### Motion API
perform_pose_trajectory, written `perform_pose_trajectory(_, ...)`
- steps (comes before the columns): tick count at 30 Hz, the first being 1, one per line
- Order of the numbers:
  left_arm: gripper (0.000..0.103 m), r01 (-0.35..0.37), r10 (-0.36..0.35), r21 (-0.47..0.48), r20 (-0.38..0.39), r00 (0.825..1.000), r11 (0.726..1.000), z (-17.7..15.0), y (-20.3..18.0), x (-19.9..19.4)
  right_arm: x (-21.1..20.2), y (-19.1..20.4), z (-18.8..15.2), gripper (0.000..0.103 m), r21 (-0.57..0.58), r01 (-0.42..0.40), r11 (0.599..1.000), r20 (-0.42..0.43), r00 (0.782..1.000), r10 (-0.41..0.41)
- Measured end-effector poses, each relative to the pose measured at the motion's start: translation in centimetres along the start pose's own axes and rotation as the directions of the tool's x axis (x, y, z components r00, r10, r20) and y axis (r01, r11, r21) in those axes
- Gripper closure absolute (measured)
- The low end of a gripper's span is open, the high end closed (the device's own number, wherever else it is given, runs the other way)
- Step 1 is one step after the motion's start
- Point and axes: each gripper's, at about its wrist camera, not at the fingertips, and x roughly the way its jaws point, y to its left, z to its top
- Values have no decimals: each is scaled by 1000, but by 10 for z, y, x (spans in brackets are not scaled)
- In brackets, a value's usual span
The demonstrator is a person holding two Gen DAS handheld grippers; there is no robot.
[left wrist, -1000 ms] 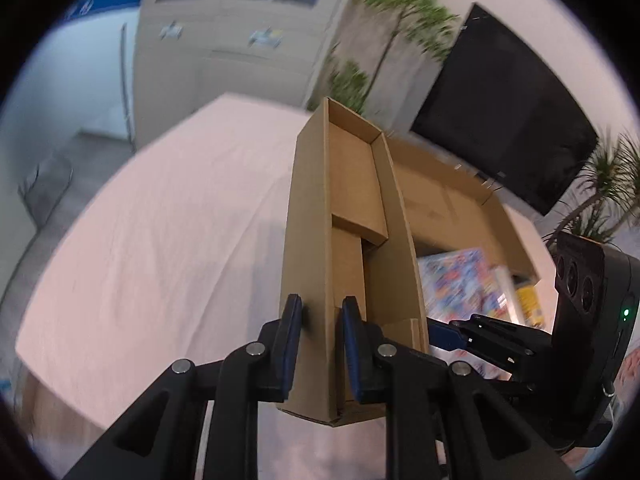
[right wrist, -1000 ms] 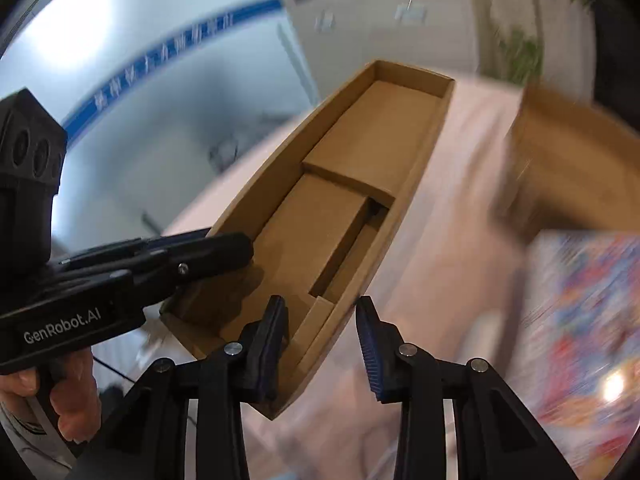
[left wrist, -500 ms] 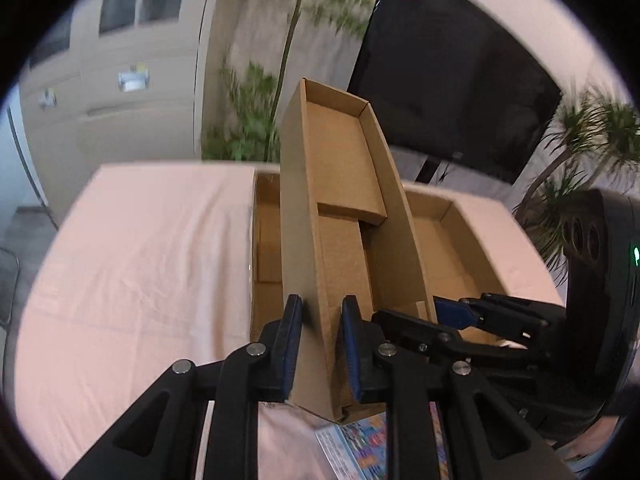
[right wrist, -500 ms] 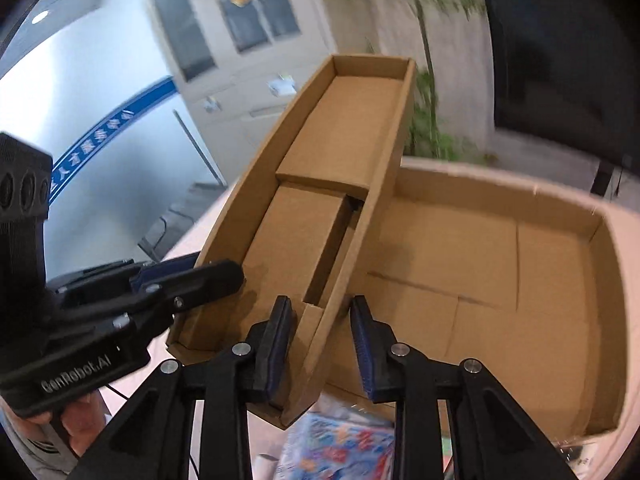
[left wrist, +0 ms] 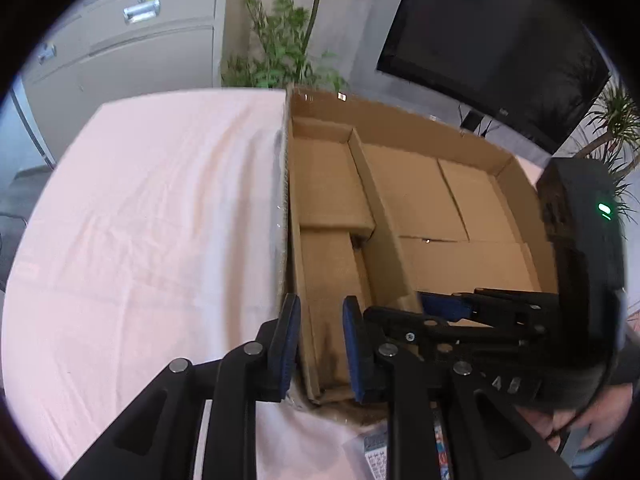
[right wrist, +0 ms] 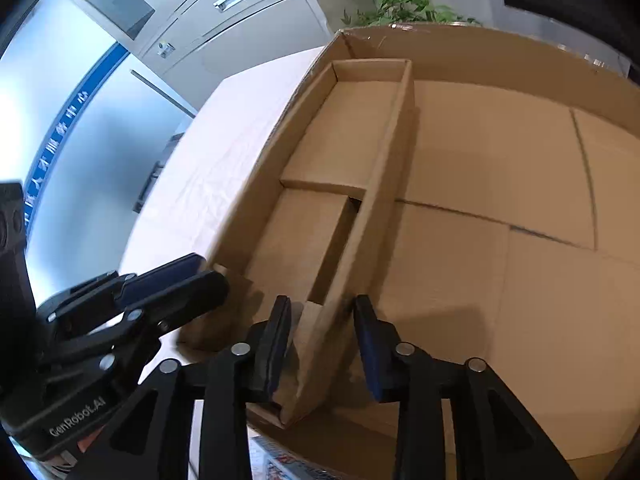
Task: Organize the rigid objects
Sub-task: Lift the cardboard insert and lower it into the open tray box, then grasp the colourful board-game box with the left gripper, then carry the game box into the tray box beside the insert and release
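Note:
A narrow open cardboard tray (left wrist: 332, 216) lies along the left inner side of a large open cardboard box (left wrist: 472, 216); it also shows in the right wrist view (right wrist: 340, 168), inside the box (right wrist: 500, 184). My left gripper (left wrist: 318, 344) straddles the tray's left wall and the box's left wall at the near end, jaws a little apart. My right gripper (right wrist: 322, 344) straddles the tray's right wall, jaws wider than the wall. Whether the pads still touch the cardboard I cannot tell.
The box sits on a table with a pale pink cloth (left wrist: 152, 220). A colourful printed packet (right wrist: 280, 464) lies at the near edge below the box. Behind stand grey cabinets (left wrist: 132, 36), plants (left wrist: 280, 48) and a black screen (left wrist: 492, 40).
Both grippers have lowered the tray from tilted in the air down into the big box's left side. The right gripper's jaws have spread wider than before.

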Motion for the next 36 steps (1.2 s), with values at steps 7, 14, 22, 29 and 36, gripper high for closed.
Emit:
perform_pose_trajectory(7, 1, -34, 23, 36, 273, 962, 999, -68, -25, -84, -76, -20, -60, 12, -77, 32, 996, 178, 984, -17)
perform_pose_trajectory(14, 1, 254, -245, -15, 221, 944, 967, -141, -40, -85, -172, -31, -192, 0, -178, 135, 975, 316, 946, -73)
perform_pose_trajectory(22, 1, 322, -326, -129, -4, 945, 938, -155, -47, -15, -143, 28, -274, 1, -421, 148, 895, 216, 974, -60)
perform_pose_trajectory(29, 1, 278, -292, -167, -65, 954, 946, -150, -45, 13, -87, 58, -268, 4, -442, 276, 853, 173, 960, -221)
perform_pose_trajectory(36, 7, 306, -319, -166, -60, 946, 938, -146, -49, 15, -49, 52, -266, 2, -379, 292, 878, 157, 956, -250)
